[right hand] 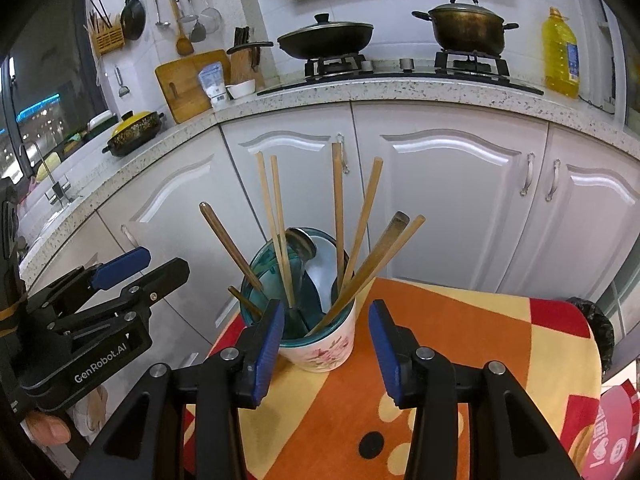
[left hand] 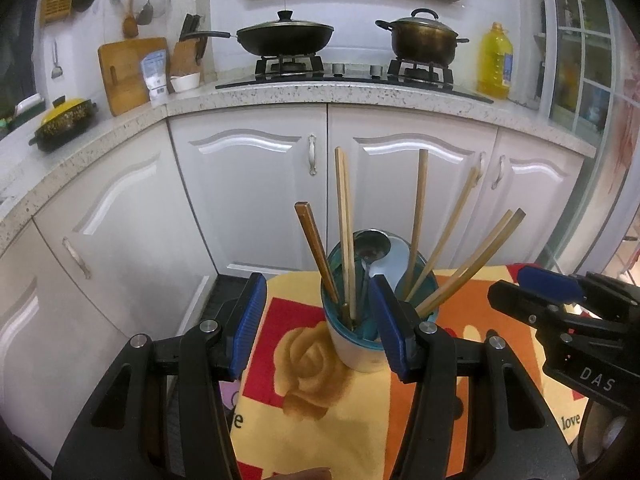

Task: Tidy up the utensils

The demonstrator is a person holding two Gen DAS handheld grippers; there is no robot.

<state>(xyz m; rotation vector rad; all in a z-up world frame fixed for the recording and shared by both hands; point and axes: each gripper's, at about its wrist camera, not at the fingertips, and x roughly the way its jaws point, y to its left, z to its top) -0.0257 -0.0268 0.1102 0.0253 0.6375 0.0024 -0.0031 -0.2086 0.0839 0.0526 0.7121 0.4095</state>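
Left gripper (left hand: 318, 324): jaws spread wide, holding nothing; its right pad overlaps the utensil cup (left hand: 352, 340) in view, contact not determinable. Right gripper (right hand: 326, 350): jaws likewise wide apart and empty, flanking the cup's base from the near side. The cup stands upright near the far edge of the table (right hand: 460, 340), on a patterned cloth. Chopsticks (right hand: 340, 208) fan outward above its rim; a metal spoon (left hand: 372, 246) sits among them. Bare cloth lies to the cup's right. White cabinets (right hand: 440, 184) stand beyond the edge.
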